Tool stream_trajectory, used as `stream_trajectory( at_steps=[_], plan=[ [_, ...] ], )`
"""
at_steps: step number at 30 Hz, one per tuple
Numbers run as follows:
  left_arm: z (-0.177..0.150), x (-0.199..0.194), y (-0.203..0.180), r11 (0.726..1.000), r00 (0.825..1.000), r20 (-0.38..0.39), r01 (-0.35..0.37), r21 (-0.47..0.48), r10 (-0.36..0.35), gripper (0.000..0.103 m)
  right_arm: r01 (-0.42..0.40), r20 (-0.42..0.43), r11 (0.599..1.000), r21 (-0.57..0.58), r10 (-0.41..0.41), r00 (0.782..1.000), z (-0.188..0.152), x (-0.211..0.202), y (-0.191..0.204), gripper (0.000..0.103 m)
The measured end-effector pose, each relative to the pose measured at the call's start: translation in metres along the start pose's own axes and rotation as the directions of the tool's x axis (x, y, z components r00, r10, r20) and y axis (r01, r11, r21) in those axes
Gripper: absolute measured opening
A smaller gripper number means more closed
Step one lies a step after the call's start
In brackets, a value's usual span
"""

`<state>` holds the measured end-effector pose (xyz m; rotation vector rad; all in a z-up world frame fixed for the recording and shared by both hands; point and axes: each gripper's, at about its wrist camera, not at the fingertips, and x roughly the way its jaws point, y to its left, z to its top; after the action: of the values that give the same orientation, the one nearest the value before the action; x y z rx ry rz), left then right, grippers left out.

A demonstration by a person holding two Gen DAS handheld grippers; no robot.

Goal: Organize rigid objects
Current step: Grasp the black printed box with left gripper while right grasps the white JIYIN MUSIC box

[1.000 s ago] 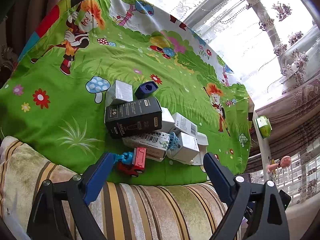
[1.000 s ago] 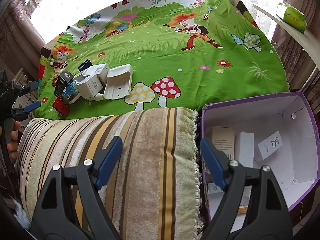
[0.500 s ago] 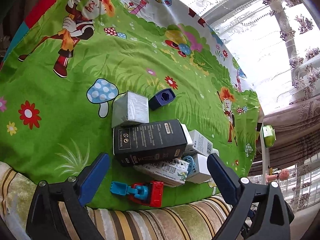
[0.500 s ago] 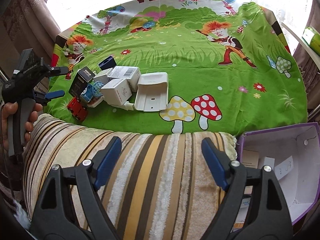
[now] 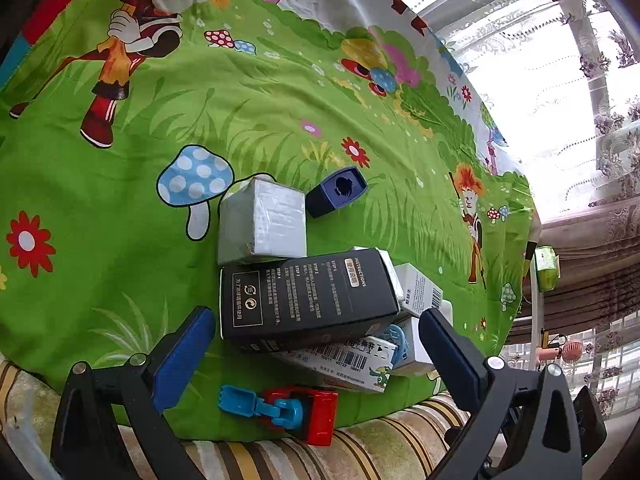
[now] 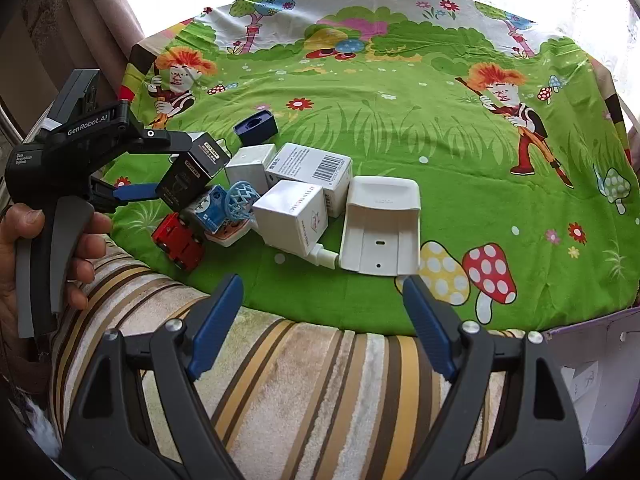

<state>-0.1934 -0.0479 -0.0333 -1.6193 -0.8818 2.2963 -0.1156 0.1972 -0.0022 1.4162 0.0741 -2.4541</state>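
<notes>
A heap of rigid things lies on the green cartoon cloth (image 5: 120, 240). A long black box (image 5: 308, 300) lies on top, between the fingers of my open left gripper (image 5: 316, 340); it also shows in the right wrist view (image 6: 188, 176). Beside it are a grey box (image 5: 262, 222), a small navy box (image 5: 336, 192), white boxes (image 6: 290, 216), a barcode box (image 6: 308, 168), a red and blue toy truck (image 5: 296, 410) and a white plastic holder (image 6: 380, 228). My right gripper (image 6: 322, 312) is open and empty, just short of the holder.
A striped cushion (image 6: 304, 380) lies along the near edge of the cloth under both grippers. A purple-rimmed white box (image 6: 592, 372) shows at the right. Curtains and a bright window (image 5: 560, 60) stand behind the cloth.
My left gripper has moved forward over the cushion, so its fingers now flank the black box. My right gripper has swung left from the purple-rimmed box toward the heap.
</notes>
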Motion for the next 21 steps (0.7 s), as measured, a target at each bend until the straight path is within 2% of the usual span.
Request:
stream_trajectory(
  at_steps=[7,13,21],
  plan=[
    [0.002,0.007,0.006,1.000,1.000,0.005,-0.005,-0.015,0.005,0.102,0.015,-0.031,1.000,0.007,-0.014,0.999,0.018,0.022,0.009,0.084],
    [0.002,0.008,0.007,1.000,1.000,0.010,-0.011,0.009,0.011,0.088,0.048,-0.046,0.999,-0.011,-0.048,0.998,0.028,0.037,0.020,0.084],
    [-0.006,-0.002,0.005,1.000,0.998,0.059,-0.007,0.029,0.006,0.087,0.067,-0.050,0.998,0.000,-0.067,0.997,0.036,0.048,0.026,0.084]
  ],
)
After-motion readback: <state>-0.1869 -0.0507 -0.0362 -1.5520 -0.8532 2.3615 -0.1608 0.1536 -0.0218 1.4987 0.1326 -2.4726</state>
